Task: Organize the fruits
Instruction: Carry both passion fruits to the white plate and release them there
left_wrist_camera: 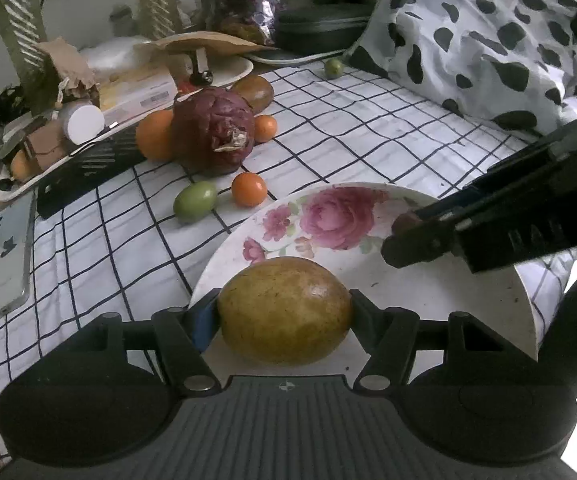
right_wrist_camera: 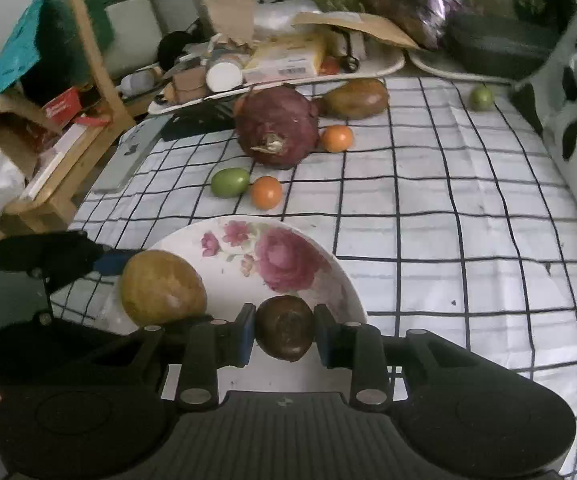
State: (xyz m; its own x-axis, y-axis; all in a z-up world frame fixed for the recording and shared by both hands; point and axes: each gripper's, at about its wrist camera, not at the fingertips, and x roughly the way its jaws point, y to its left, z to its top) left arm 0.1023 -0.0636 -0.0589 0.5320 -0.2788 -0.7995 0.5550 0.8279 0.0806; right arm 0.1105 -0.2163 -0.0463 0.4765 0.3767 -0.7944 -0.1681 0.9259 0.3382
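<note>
My left gripper (left_wrist_camera: 285,310) is shut on a yellow-brown oval fruit (left_wrist_camera: 285,310) over the near rim of a white plate with pink roses (left_wrist_camera: 340,216). My right gripper (right_wrist_camera: 285,330) is shut on a small dark brown round fruit (right_wrist_camera: 285,328) over the plate's near right edge (right_wrist_camera: 348,284). The yellow fruit also shows in the right wrist view (right_wrist_camera: 162,288). Loose on the checked cloth lie a large wrinkled dark red fruit (left_wrist_camera: 212,130), a green fruit (left_wrist_camera: 195,201), small orange fruits (left_wrist_camera: 249,189) and a brown-green mango (right_wrist_camera: 356,99).
A cluttered tray (left_wrist_camera: 48,168) with boxes and a jar stands at the back left, a phone (left_wrist_camera: 6,264) lies at the left edge. A spotted black-and-white cloth (left_wrist_camera: 488,40) rises at the right. A small green fruit (right_wrist_camera: 481,97) sits far back. A wooden rack (right_wrist_camera: 88,92) stands left.
</note>
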